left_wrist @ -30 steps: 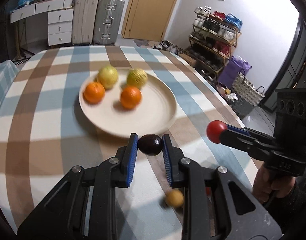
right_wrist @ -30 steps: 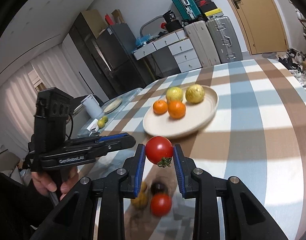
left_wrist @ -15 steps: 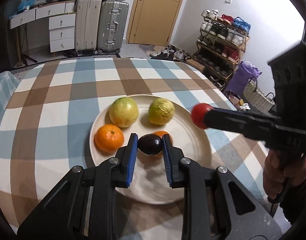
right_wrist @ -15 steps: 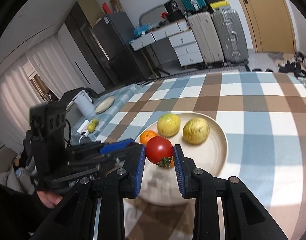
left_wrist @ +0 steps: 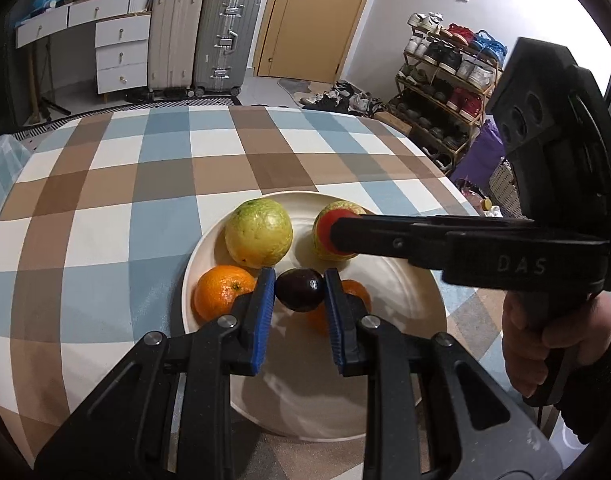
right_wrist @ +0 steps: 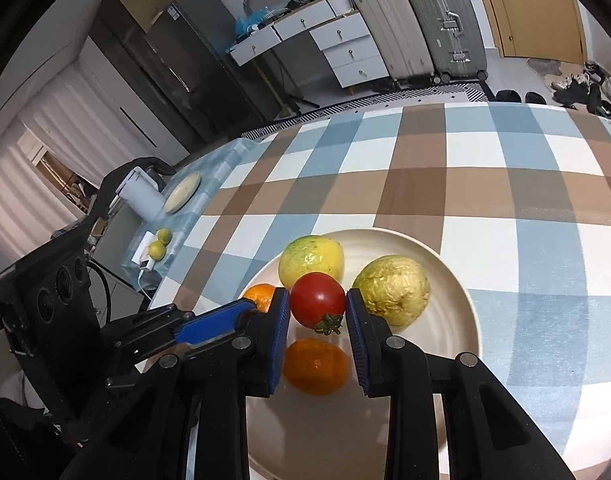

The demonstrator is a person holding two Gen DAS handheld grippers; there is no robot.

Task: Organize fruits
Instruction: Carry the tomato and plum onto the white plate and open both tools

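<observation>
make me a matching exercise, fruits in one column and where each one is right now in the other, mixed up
Column one:
1. tomato
2. dark fruit
3. two small limes
4. oranges

Column two:
a. lying on the plate
b. held in the left gripper
c. far off at the table's edge
d. held in the right gripper

Pairs: 1-d, 2-b, 3-c, 4-a
</observation>
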